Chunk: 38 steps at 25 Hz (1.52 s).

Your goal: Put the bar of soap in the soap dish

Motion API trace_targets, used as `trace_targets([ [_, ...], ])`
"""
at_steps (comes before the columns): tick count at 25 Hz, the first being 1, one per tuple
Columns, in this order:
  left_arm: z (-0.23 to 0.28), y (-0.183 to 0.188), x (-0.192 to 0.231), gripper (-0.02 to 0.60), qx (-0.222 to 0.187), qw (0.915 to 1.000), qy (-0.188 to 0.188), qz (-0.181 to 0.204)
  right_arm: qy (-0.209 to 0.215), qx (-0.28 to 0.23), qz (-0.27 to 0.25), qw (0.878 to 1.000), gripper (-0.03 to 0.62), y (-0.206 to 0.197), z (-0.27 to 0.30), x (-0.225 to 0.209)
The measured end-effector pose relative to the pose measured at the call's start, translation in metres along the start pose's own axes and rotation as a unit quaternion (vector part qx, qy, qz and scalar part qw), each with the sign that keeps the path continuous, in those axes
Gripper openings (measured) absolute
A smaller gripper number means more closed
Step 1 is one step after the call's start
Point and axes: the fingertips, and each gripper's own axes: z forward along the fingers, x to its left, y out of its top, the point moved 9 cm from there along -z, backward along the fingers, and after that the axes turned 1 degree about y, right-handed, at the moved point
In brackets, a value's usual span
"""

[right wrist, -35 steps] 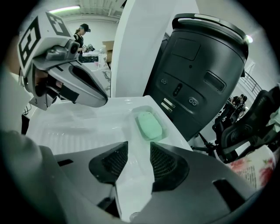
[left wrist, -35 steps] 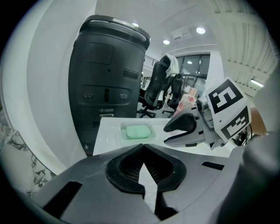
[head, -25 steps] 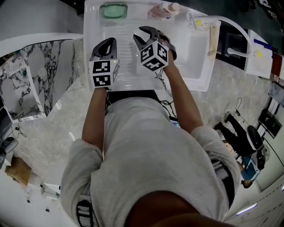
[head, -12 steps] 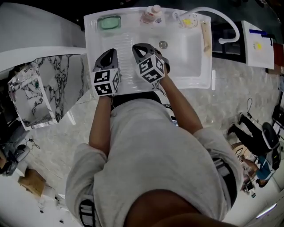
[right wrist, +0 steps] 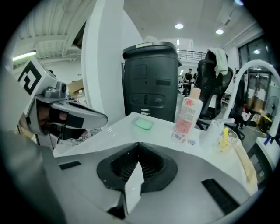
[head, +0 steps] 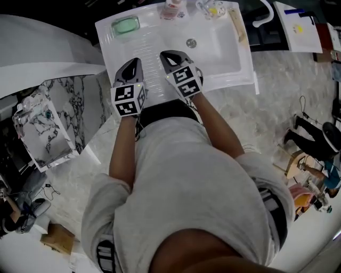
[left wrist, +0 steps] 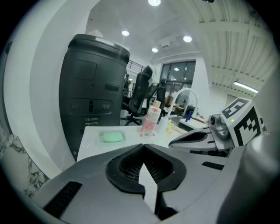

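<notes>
**Head view: both grippers shut and empty, soap lying in its dish**

The white sink surface (head: pixel 106 40) has its basin (head: pixel 224 53) toward the right edge and a ridged drainboard (head: pixel 152 42) on the left half. The left gripper (head: pixel 134 62) and the right gripper (head: pixel 167 55) hang side by side over the near part of the drainboard, close together but not touching. Each gripper's own view shows its jaws drawn together at the tips, with nothing between them. Along the far edge stand a pink-labelled bottle (head: pixel 172 8) and, to its right, a clear cup (head: pixel 210 8) with something yellow inside. The green bar of soap (head: pixel 126 25) lies in the soap dish (head: pixel 112 27) at the far left corner, well apart from both grippers.
</notes>
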Motion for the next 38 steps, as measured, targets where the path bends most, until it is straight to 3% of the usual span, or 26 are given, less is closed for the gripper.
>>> trace_targets([
  [8,-0.028,-0.001,-0.012,0.017,-0.027,0.9984,-0.045,0.020,-0.079,-0.085,0.027,0.993,0.000,0.010,-0.048,0.026],
  [18,-0.065,0.046,-0.038,0.017,-0.112,0.9909,-0.052,0.054,-0.119,-0.181,0.017,0.976,0.000,0.044,-0.103,0.031],
  [25,-0.078,0.086,-0.059,0.017,-0.168,0.9826,-0.038,0.070,-0.109,-0.251,0.007,0.962,0.000,0.078,-0.137,0.015],
  [31,-0.084,0.119,-0.093,0.017,-0.209,0.9741,-0.041,0.076,-0.066,-0.329,0.031,0.941,0.000,0.103,-0.174,-0.004],
  [38,-0.095,0.150,-0.114,0.017,-0.248,0.9635,-0.034,0.095,-0.058,-0.381,0.035,0.922,0.000,0.118,-0.205,-0.025],
])
